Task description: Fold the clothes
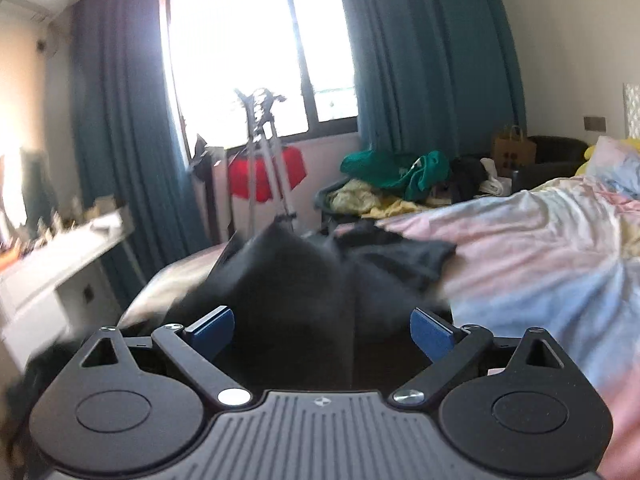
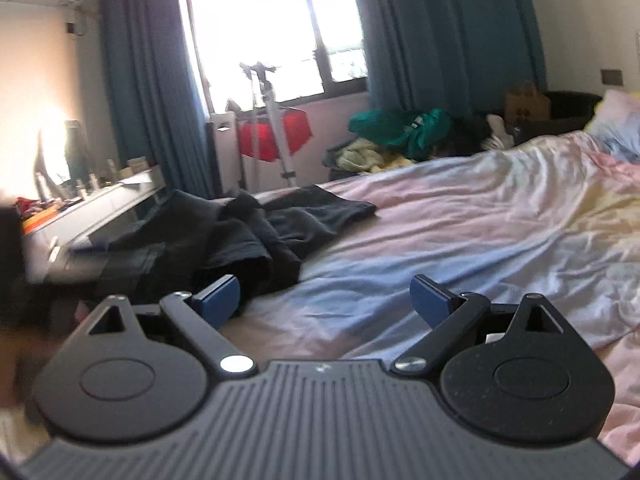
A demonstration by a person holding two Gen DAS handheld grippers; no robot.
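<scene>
A dark grey garment (image 1: 304,280) lies crumpled on the bed (image 1: 540,248), blurred by motion. My left gripper (image 1: 322,330) is open, its blue pads (image 1: 212,326) wide apart, with the garment bulging up right in front of and between them. In the right wrist view the same dark garment (image 2: 240,232) lies bunched at the bed's left side. My right gripper (image 2: 324,300) is open and empty above the pastel sheet (image 2: 460,232), its left pad (image 2: 218,300) near the garment's edge.
A white desk (image 2: 100,208) with small items stands left of the bed. A tripod (image 1: 264,160) and a red cloth (image 1: 264,178) stand by the window. A pile of green and yellow clothes (image 1: 392,184) lies beyond the bed. A pillow (image 1: 616,164) is far right.
</scene>
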